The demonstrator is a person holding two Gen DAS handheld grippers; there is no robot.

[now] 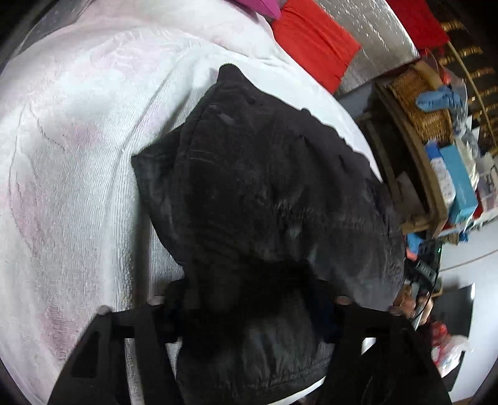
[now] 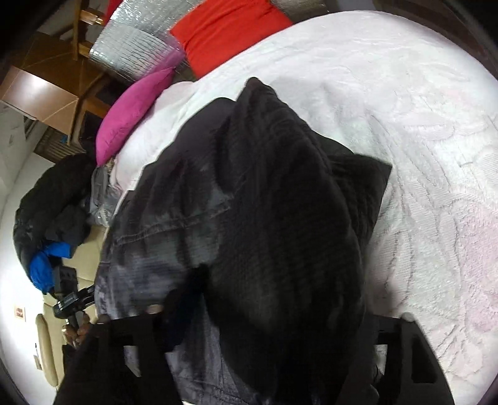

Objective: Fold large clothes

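Observation:
A large dark grey-black garment (image 1: 274, 174) lies bunched and partly folded on a white textured bedspread (image 1: 77, 155). In the left wrist view its near end narrows to a pinched waist between the fingers of my left gripper (image 1: 255, 299), which is shut on that fabric. In the right wrist view the same garment (image 2: 249, 187) shows a stitched seam, and a thick black fold runs down into my right gripper (image 2: 270, 311). That gripper is shut on the fold. Cloth drapes over its right finger and hides it.
The bedspread (image 2: 420, 140) stretches away beyond the garment. A red cushion (image 2: 227, 28), a pink cushion (image 2: 130, 115) and a silver quilted one (image 2: 133, 53) lie at the bed's far end. A wicker basket (image 1: 420, 102) and blue boxes (image 1: 457, 187) stand beside the bed. Dark clothes (image 2: 53, 202) are heaped on the floor.

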